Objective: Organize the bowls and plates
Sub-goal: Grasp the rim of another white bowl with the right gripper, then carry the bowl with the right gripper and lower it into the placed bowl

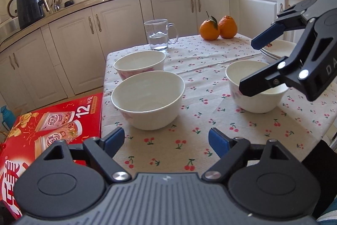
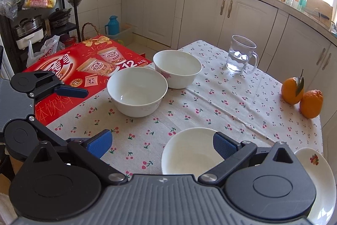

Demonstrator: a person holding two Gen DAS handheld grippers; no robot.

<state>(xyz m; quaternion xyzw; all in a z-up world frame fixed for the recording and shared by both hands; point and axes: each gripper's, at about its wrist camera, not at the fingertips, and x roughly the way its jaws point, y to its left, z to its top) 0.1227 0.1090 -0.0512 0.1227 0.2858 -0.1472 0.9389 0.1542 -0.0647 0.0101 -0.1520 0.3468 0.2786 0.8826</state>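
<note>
Three white glazed bowls stand on a table (image 1: 210, 140) covered by a cream cloth printed with small red cherries; the glass mug (image 1: 158, 35) of water near the far edge serves as the reference point. The far bowl (image 1: 139, 63), round with a pink flower print on its wall, sits nearest the mug, toward the table's left edge. The middle bowl (image 1: 147, 98), smooth and plain inside, stands just in front of it, farther from the mug, the two rims close or touching. The third bowl (image 1: 256, 89) stands well apart from the mug on the right side, with open cloth between it and the pair. Shallow white plates (image 1: 278, 50) lie beyond that bowl; how many are stacked cannot be told. One plate rim (image 2: 316, 163) carries a fruit print. Two oranges (image 1: 219, 27), dimpled, one with a leaf, rest to the right of the mug at the far edge. A red printed carton (image 1: 52, 130) abuts the table's left edge, level with the bowl pair.

The left gripper (image 1: 166, 140) is low at the near edge, pointing toward the middle bowl, its blue ribbed pads parted with only bare cloth between them. The right gripper (image 2: 162, 144) is tilted downward over the third bowl, jaws released and apart, one finger (image 1: 256, 83) above the bowl's opening, gripping nothing. The cloth between mug and near edge is unobstructed.
</note>
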